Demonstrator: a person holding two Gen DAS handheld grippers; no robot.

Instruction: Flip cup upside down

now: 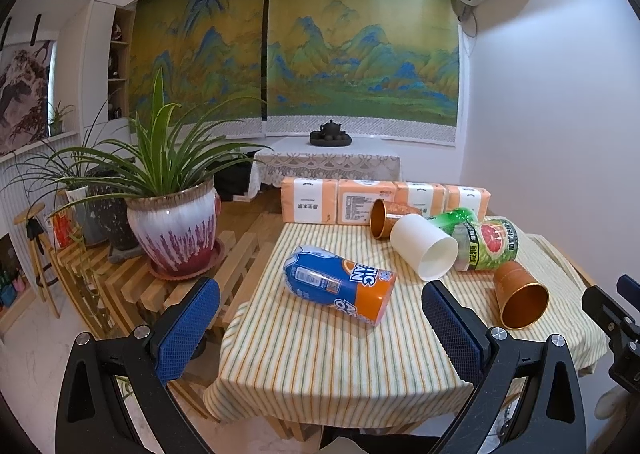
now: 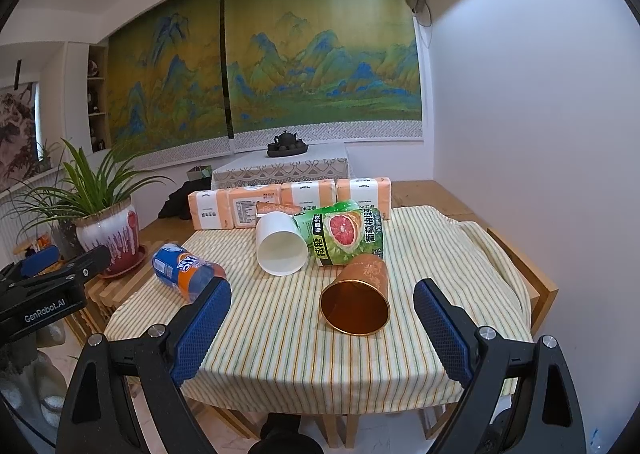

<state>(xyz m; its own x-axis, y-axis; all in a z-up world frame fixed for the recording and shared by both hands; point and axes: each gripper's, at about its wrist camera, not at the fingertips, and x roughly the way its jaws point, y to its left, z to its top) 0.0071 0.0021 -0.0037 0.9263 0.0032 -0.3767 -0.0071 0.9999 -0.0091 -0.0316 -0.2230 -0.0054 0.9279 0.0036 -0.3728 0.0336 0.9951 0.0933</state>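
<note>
Three cups lie on their sides on the striped tablecloth [image 1: 320, 354]. A copper cup [image 1: 520, 300] [image 2: 358, 296] lies nearest, mouth toward me. A white cup [image 1: 424, 250] [image 2: 280, 248] lies behind it. A second copper cup [image 1: 386, 215] [image 2: 276, 208] lies at the back. My left gripper [image 1: 320, 322] is open and empty above the table's near edge. My right gripper [image 2: 322, 328] is open and empty, just short of the near copper cup, which sits between its finger lines.
A blue-orange bottle [image 1: 340, 284] [image 2: 186, 266] and a green grapefruit bottle [image 1: 484, 244] [image 2: 344, 234] lie on the cloth. Orange tissue packs [image 1: 360, 201] [image 2: 288, 201] line the back. A potted plant [image 1: 176, 230] stands on a slatted bench at left. A wall is at right.
</note>
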